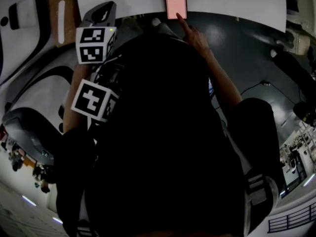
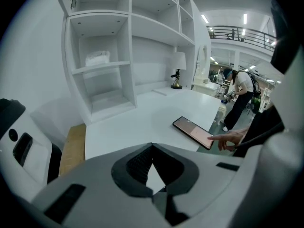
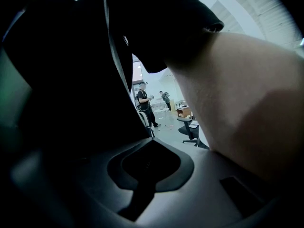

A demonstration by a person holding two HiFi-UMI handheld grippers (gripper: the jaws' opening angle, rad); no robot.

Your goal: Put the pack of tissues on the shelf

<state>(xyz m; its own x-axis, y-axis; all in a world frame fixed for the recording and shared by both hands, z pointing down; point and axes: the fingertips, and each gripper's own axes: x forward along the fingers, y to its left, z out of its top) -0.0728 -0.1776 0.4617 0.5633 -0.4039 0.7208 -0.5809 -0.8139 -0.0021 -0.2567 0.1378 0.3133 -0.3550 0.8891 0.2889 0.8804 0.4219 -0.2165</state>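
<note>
A white pack of tissues (image 2: 97, 57) lies on the middle-left board of the white shelf unit (image 2: 124, 42) at the far side of the white table (image 2: 137, 122). My left gripper (image 2: 152, 163) is shut and empty, held back from the table and facing the shelf. The right gripper (image 3: 146, 164) is also shut and empty, pressed against a black shirt and a bare arm (image 3: 247, 99). In the head view, both marker cubes (image 1: 95, 44) (image 1: 94, 100) sit at the person's left side. A bare hand (image 1: 193, 33) touches a phone (image 1: 176, 1) on the table.
A small lamp (image 2: 178, 65) stands at the back of the table. A wooden panel (image 2: 73, 144) runs along the table's left end, beside a white machine (image 2: 19, 141). People (image 2: 242, 94) stand in the room behind, and an office chair (image 3: 190, 129) stands there too.
</note>
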